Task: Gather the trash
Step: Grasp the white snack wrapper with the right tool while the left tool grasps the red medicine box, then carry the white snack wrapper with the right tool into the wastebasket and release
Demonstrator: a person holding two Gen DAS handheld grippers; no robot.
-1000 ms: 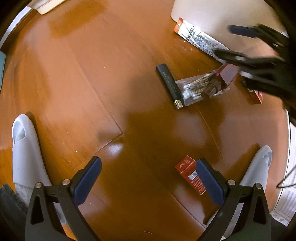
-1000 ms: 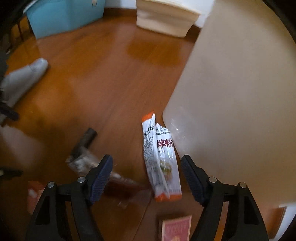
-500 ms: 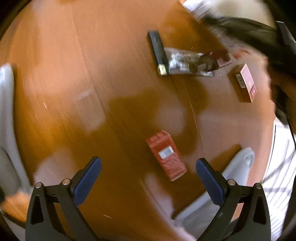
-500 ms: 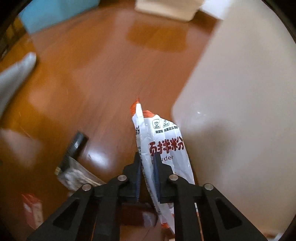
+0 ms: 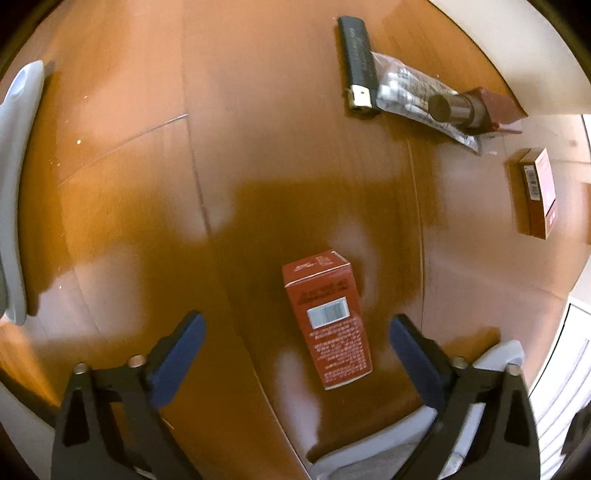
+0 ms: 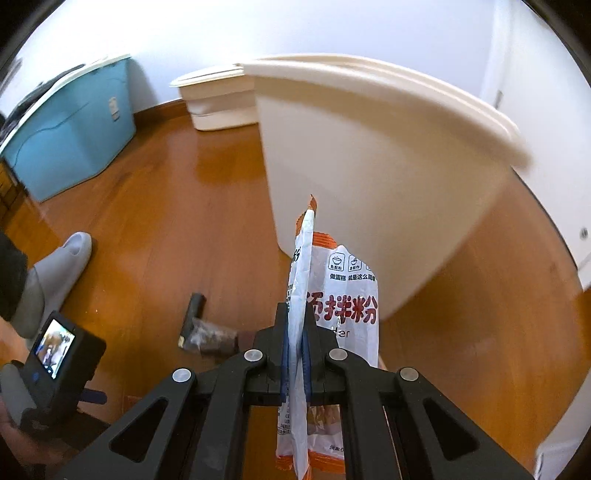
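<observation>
A glossy orange-brown wooden plank floor point(image 6: 177, 206) fills the room, catching soft pale reflections of daylight. Plain white walls point(image 6: 258, 33) meet it along a brown skirting board point(image 6: 162, 107). Against the far wall stands 1 teal storage bin point(image 6: 74, 133) with a pale lid, and beside it 1 cream lidded box point(image 6: 218, 99). White panelled surfaces point(image 5: 565, 373) border the floor's right edge in the left wrist view.

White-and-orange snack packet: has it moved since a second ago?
Yes. The packet has left the floor beside the cream bin, pinched in the right tongs, and now hangs against the bin's wall.
</observation>
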